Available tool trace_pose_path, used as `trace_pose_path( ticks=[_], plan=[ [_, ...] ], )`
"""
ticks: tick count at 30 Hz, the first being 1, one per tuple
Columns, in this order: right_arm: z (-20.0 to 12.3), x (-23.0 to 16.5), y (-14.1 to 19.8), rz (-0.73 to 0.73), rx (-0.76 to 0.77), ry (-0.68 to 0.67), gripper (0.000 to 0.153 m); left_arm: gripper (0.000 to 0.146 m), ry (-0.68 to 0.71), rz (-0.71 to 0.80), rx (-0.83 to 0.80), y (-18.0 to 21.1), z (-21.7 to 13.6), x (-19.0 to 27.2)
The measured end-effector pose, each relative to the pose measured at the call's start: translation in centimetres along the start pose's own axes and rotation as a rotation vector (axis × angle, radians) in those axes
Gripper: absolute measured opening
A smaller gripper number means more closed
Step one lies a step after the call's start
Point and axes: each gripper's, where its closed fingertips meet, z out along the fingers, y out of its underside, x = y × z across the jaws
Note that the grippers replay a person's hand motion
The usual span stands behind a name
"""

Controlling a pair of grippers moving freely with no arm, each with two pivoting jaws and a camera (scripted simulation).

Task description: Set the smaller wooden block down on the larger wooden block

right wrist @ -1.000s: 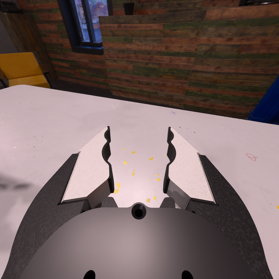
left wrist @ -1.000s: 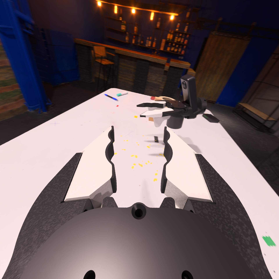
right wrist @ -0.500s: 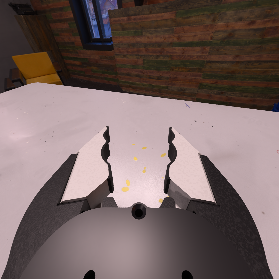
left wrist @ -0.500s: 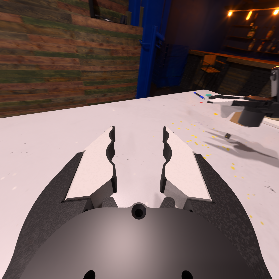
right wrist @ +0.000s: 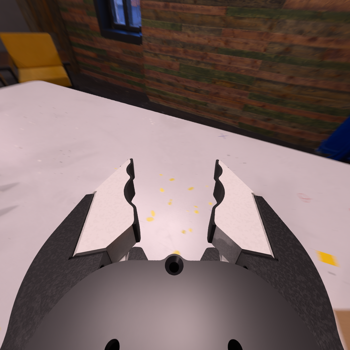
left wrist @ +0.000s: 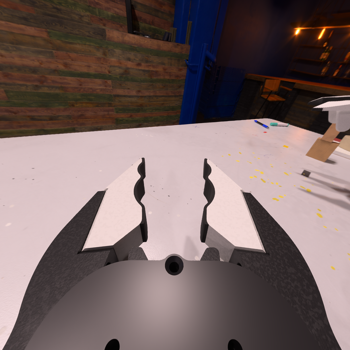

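Observation:
In the left wrist view a larger tan wooden block stands on the white table at the far right. A smaller, lighter wooden block shows just above it; I cannot tell if it rests on it or stands behind it. My left gripper is open and empty over bare table, well left of the blocks. My right gripper reaches in at the right edge, above the blocks. In the right wrist view the right gripper is open and empty, and a tan block corner shows at the bottom right.
A blue pen and a teal marker lie near the table's far edge. A small black piece lies in front of the blocks. Yellow flecks dot the table, and a yellow square lies right of the right gripper. A plank wall stands beyond.
The left wrist view has swung left, so the right gripper and blocks now sit at its right edge. The right gripper has shifted, its jaws are slightly wider, and a block corner has entered its view.

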Motion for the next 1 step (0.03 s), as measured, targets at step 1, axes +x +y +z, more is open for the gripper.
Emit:
trace_pose_path(
  ticks=[1],
  plan=[
    [-1.01, 0.97, -0.56, -0.035, -0.014, 0.031, 0.086, 0.062, 0.011, -0.011, 0.0, 0.1, 0.02, 0.06]
  ],
)
